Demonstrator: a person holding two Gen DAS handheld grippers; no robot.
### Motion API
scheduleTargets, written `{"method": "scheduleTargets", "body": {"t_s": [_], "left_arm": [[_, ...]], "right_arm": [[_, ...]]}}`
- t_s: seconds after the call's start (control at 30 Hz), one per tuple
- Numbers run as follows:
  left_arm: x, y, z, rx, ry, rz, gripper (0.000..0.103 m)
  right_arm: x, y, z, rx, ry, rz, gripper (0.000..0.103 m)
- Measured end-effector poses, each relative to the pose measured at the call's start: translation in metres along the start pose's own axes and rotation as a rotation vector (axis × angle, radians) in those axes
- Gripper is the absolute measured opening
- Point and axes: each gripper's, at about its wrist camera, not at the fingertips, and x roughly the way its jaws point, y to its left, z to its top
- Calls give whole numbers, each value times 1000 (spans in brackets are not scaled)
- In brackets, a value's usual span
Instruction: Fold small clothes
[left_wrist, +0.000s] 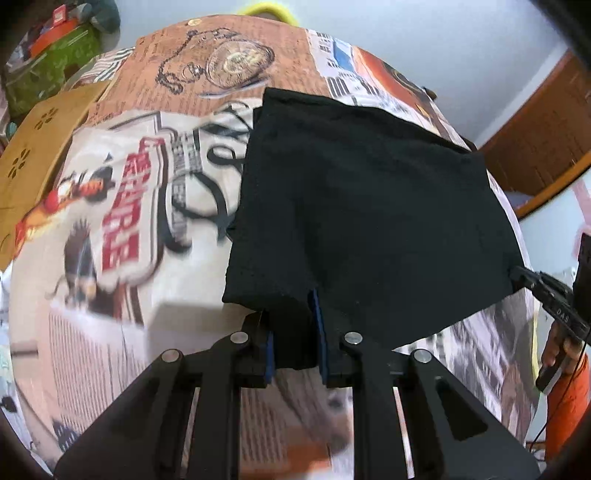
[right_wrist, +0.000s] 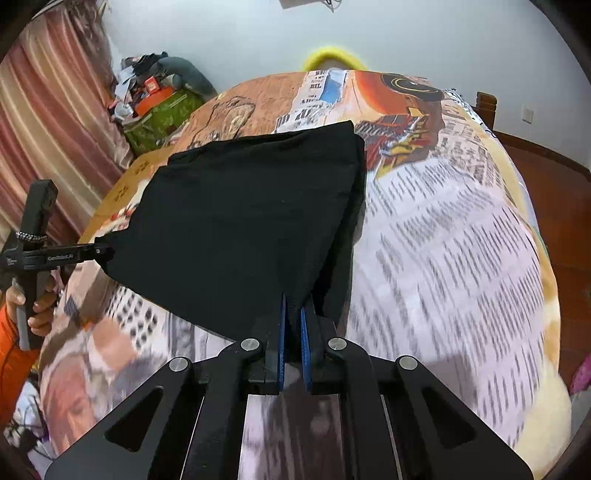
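Holding the black cloth (left_wrist: 362, 206) with both tongs, I see it stretched out above a bed with a newspaper-print cover (left_wrist: 122, 229). My left tongs (left_wrist: 295, 332) pinch the near edge of the cloth at about 6 o'clock in the left view, and the blue pads (left_wrist: 316, 325) press on a fold of it. My right tongs (right_wrist: 293, 332) are squeezed almost together on the other near corner, at 6 o'clock in the right view. The cloth looks folded over, with a doubled edge along its right side in the right view.

In the left view, the other tongs poke in at 3 o'clock, touching the cloth's corner. In the right view, a hand (right_wrist: 38, 306) in an orange sleeve holds the other tool at 9 o'clock.

Around the bed I see a green bag (right_wrist: 159, 118) with boxes piled on it at 10 o'clock, a striped curtain (right_wrist: 48, 129) at 9 o'clock, and something yellow (right_wrist: 332, 55) at 12 o'clock past the far end. A brown cardboard sheet (left_wrist: 37, 155) lies at 9 o'clock in the left view. The cloth hides the middle of the bed cover.
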Motion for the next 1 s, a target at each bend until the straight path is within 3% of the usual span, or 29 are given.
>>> {"method": "scheduleTargets", "body": {"t_s": [0.2, 0.33, 0.47, 0.67, 0.77, 0.9, 1.0], "left_arm": [[-13, -6, -36, 16, 34, -34, 19], [-25, -9, -41, 43, 10, 18, 22], [-38, -12, -29, 66, -34, 69, 25], [-47, -25, 9, 107, -135, 140, 30], [-43, -32, 32, 117, -162, 114, 41], [-19, -43, 53, 151, -137, 66, 41], [10, -51, 64, 187, -98, 68, 41]], "right_arm": [[-11, 4, -28, -37, 27, -18, 6], [-19, 2, -33, -36, 21, -53, 7], [-32, -3, -22, -15, -26, -83, 8], [-32, 10, 8, -86, -103, -63, 22], [-14, 18, 25, -118, -115, -38, 23], [15, 27, 43, -145, -112, -21, 31], [39, 25, 52, -155, -87, -20, 31]]}}
